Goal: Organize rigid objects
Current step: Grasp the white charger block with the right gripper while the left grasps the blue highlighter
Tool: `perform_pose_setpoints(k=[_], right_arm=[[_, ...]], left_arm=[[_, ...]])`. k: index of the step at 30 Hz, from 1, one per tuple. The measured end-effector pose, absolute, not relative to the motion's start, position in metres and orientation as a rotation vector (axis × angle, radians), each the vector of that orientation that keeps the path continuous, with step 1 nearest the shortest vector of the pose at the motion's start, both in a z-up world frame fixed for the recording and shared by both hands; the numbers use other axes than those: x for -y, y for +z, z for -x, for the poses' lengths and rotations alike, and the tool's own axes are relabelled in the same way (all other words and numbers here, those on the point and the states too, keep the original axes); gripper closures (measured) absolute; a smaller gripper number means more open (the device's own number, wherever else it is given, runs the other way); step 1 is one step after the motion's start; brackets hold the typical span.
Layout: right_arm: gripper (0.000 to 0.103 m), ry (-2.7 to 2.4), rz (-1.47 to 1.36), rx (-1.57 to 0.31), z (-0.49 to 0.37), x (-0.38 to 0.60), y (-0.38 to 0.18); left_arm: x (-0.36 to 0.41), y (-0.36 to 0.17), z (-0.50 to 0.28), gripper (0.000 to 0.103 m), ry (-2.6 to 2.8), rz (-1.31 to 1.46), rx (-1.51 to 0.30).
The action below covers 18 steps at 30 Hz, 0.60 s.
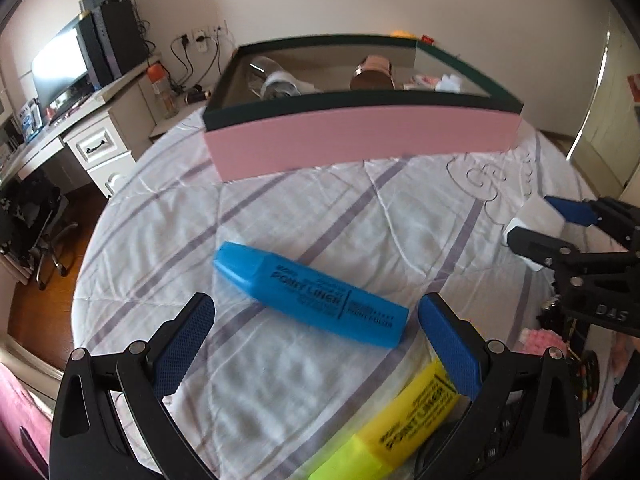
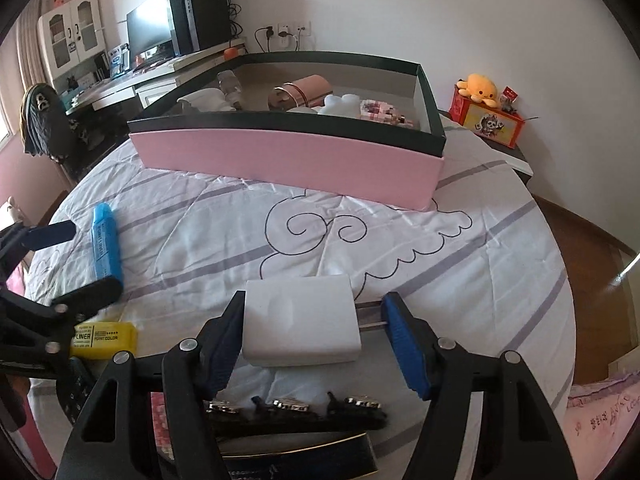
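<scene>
Right gripper (image 2: 312, 350): fingers apart, straddling the white charger; the left finger sits against the charger's side, and a gap shows between the right finger and the other side, so I judge it not yet clamped.
White charger (image 2: 300, 320): lies on the quilt on the near side of the pink box, well apart from it; its metal prongs point toward the right finger, so its plug axis runs across the fingers.
Left gripper (image 1: 316, 344): fingers wide apart, holding nothing, above the quilt.
Yellow highlighter (image 1: 404, 428): nearest the left gripper, just under its right finger, farther from the pink box than the blue one.
Blue highlighter (image 1: 310, 294): just ahead of the left fingers, its long axis slanting across the gap between them; the left gripper is clearly the nearer one.
Quilt (image 2: 460, 280): white with grey stripes, carries everything.
Pink box (image 2: 288, 160): farthest, open-topped with a dark rim, already holding several items; likely the goal.
</scene>
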State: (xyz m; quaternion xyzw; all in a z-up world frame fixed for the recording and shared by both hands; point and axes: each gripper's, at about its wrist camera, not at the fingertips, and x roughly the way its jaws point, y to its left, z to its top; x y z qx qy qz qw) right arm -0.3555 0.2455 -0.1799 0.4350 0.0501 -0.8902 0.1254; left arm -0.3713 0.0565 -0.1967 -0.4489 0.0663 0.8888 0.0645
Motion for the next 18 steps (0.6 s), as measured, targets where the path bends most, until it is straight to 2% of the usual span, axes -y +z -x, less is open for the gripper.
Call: perform_pose_setpoints(k=[8, 13, 18], right_arm=[[0.035, -2.582, -1.261, -0.122, 0.36, -0.247, -0.181], [0.035, -2.585, -1.256, -0.113, 0.362, -0.246, -0.181], [0.035, -2.592, -1.256, -0.112, 0.361, -0.245, -0.182]], left_arm=[[-0.018, -0.199, 0.369, 0.0, 2.739, 1.428, -0.162], [0.03, -0.198, 0.356, 0.0, 2.851, 1.487, -0.048], [0.04, -0.196, 0.359, 0.0, 2.885, 1.411, 0.06]])
